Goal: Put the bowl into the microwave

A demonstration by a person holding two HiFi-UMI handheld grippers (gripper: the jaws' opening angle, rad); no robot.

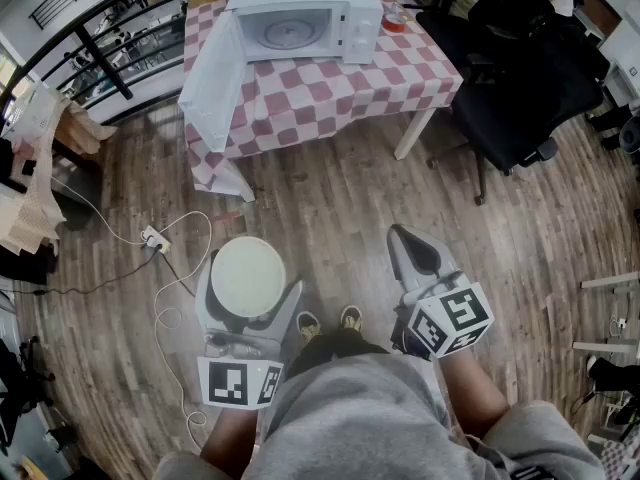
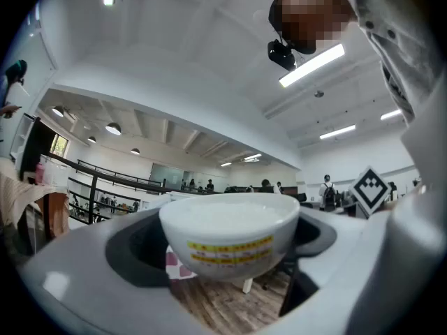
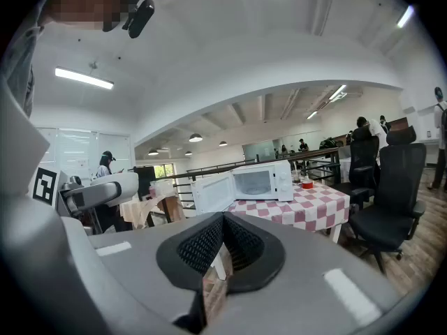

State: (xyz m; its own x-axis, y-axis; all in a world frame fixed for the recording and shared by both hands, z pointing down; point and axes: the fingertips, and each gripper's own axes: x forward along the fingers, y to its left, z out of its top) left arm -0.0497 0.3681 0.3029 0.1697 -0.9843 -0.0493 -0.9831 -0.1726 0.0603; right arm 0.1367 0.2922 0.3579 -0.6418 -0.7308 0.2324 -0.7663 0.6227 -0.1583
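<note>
A white bowl with a yellow label hangs above the wooden floor, between the wide-spread jaws of my left gripper, which press on its two sides. In the left gripper view the bowl fills the gap between the fingers. The white microwave stands on a red-checked table ahead, its door swung open to the left and its cavity showing. My right gripper is low on the right, its jaws together with nothing in them. The right gripper view shows the microwave far off.
A black office chair stands right of the table. A power strip with a cable lies on the floor to the left. A red-lidded item sits beside the microwave. The person's shoes are between the grippers.
</note>
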